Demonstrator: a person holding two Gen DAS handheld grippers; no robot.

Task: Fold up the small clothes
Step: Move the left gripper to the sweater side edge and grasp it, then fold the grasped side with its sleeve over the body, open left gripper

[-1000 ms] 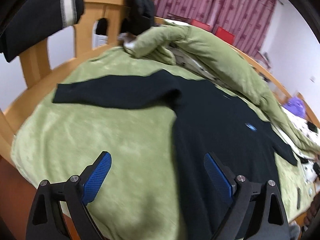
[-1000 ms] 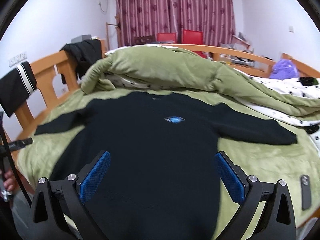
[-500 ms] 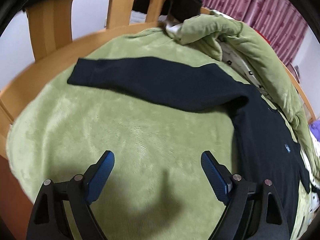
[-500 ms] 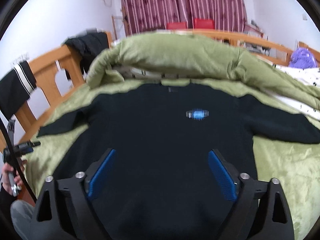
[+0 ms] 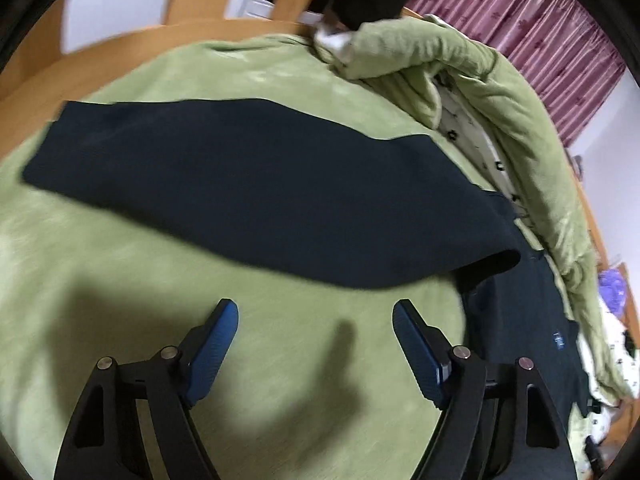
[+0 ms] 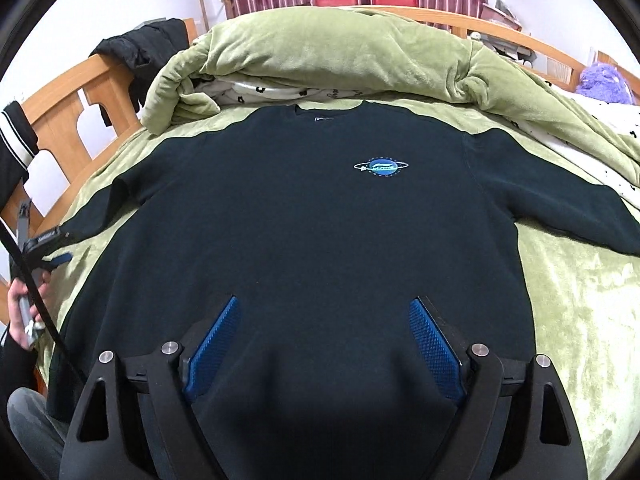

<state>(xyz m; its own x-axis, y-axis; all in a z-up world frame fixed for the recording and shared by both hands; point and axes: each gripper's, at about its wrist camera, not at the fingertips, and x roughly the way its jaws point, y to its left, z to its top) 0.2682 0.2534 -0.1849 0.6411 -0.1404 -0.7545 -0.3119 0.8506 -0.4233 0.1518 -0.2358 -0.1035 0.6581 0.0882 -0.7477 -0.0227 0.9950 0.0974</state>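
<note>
A black long-sleeved sweater (image 6: 312, 220) with a blue oval logo (image 6: 381, 166) lies flat, face up, on a green blanket (image 5: 120, 280). Its left sleeve (image 5: 240, 184) stretches out across the left wrist view. My left gripper (image 5: 314, 308) hovers over bare blanket just short of that sleeve; its jaws are closing with nothing between them. It also shows at the left edge of the right wrist view, as the left gripper (image 6: 52, 252) in a person's hand (image 6: 20, 312). My right gripper (image 6: 325, 302) stands open low over the sweater's lower body.
A rolled green quilt (image 6: 320, 52) with a white patterned lining lies behind the collar. A wooden bed rail (image 6: 80, 100) runs along the left, with a black jacket (image 6: 148, 48) hung over it. A purple plush (image 6: 604, 80) sits far right.
The left gripper moved left and down from the sweater's body to the sleeve, and its jaws narrowed. The right gripper sank closer to the sweater and its jaws narrowed slightly.
</note>
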